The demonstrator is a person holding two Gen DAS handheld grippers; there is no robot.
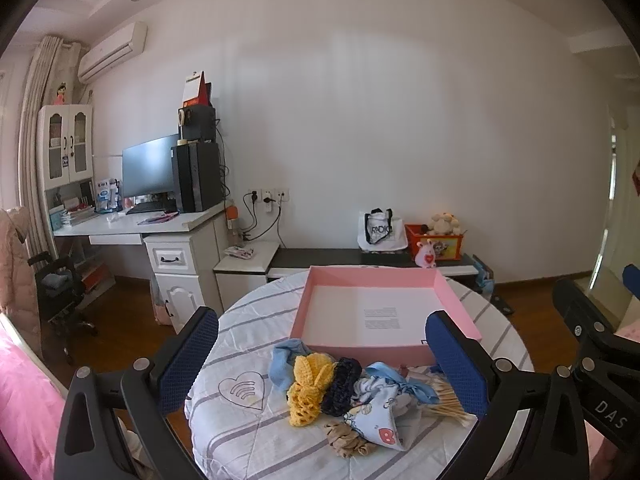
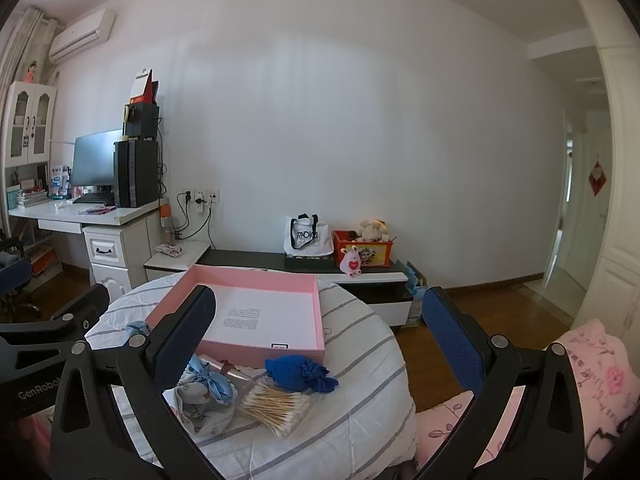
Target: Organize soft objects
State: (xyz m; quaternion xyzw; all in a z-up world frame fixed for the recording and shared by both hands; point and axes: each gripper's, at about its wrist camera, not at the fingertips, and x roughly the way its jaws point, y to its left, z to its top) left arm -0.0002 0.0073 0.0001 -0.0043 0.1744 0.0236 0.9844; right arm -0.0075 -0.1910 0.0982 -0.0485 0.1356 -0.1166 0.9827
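Flanking the pink box (image 1: pixel 372 350) — both grippers agape, empty.

Soft, even daylight, both views sharp mid-frame. Strong fisheye bend plus black vignette at corners. Faint vertical light streaks on the wall (image 1: pixel 380 100) beyond the jaws; no glare.

Both black plastic two-finger grippers, left (image 1: pixel 322 364) and right (image 2: pixel 320 344), are showing blue textured pads (image 1: pixel 456 364), silver screws (image 1: pixel 141 363) and white lettering.

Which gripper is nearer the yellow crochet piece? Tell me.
Left. The left gripper is open right over the yellow crochet piece; the right gripper hangs open farther right, over the cotton swabs.
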